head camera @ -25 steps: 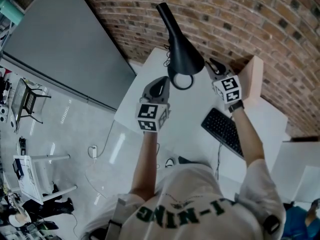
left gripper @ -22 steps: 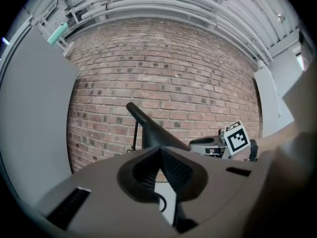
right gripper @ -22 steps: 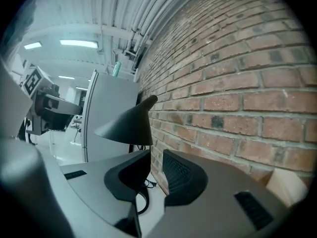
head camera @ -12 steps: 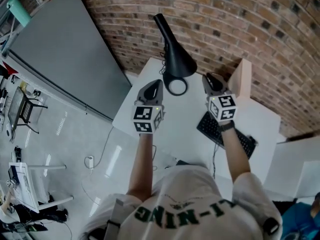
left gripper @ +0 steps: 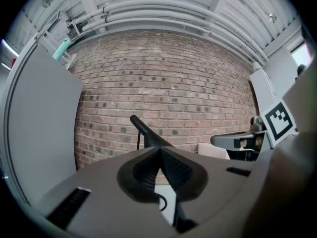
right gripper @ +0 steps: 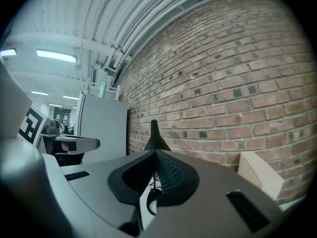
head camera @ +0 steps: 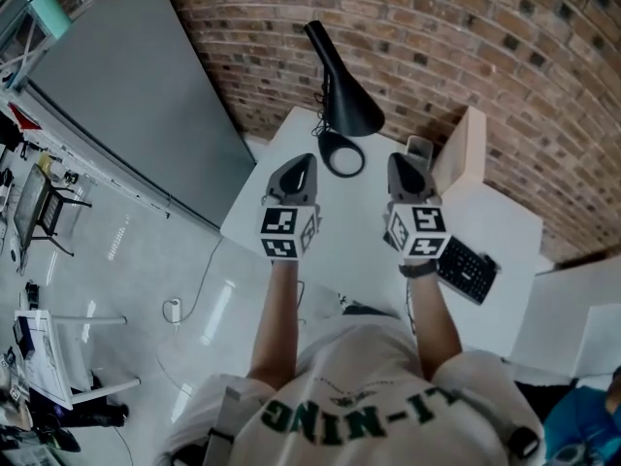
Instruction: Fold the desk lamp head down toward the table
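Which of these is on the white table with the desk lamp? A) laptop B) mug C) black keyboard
C: a black keyboard lies toward the right of the white table, apart from the desk lamp; no laptop or mug shows.

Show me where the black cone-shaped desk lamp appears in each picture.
Head view: black cone-shaped desk lamp, top centre.
Left gripper view: lamp left of centre, above the jaws.
Right gripper view: lamp near centre, above the jaws.
Shared landmark: red brick wall behind it.

White table (head camera: pixel 351 229), black desk lamp (head camera: pixel 346 105), keyboard (head camera: pixel 468 271), beige box (head camera: pixel 465 155)
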A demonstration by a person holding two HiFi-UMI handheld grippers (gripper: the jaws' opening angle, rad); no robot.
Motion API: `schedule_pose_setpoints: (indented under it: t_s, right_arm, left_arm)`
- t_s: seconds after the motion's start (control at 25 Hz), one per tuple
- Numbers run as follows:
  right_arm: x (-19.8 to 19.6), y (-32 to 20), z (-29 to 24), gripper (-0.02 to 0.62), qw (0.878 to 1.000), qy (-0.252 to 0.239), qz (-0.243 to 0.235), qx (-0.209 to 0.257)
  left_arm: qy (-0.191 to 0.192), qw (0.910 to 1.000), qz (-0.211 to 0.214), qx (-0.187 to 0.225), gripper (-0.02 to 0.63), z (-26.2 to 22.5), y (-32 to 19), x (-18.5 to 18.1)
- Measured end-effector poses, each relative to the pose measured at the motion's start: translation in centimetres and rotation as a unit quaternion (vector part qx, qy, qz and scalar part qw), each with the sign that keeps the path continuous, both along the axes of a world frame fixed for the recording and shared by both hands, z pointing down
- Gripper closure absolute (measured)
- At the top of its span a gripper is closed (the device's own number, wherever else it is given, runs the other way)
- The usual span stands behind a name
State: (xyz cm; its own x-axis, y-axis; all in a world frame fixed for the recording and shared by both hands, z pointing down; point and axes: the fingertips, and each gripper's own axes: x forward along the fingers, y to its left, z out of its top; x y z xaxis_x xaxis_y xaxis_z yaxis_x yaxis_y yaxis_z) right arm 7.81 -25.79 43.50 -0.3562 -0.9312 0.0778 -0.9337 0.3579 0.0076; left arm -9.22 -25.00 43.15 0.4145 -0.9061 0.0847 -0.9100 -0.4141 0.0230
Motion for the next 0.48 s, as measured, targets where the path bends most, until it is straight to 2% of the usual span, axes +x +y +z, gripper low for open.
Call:
schedule_pose_setpoints:
  t_s: [0.2, 0.48]
  right_arm:
    - [-1.4, 2.5, -0.2, 0.589, 1.0, 0.0, -0.019, 0.013]
    - [-0.6, 5.1, 0.7, 0.589, 1.0, -0.009, -0.006, -0.002]
  left_arm:
    - [-0.001, 1.0, -0.007, 0.004, 0.614, 0.1, 1.8, -0.6]
    - [0.008, 0.9997, -0.023, 0.011, 0.614, 0.3, 4.4, -1.7]
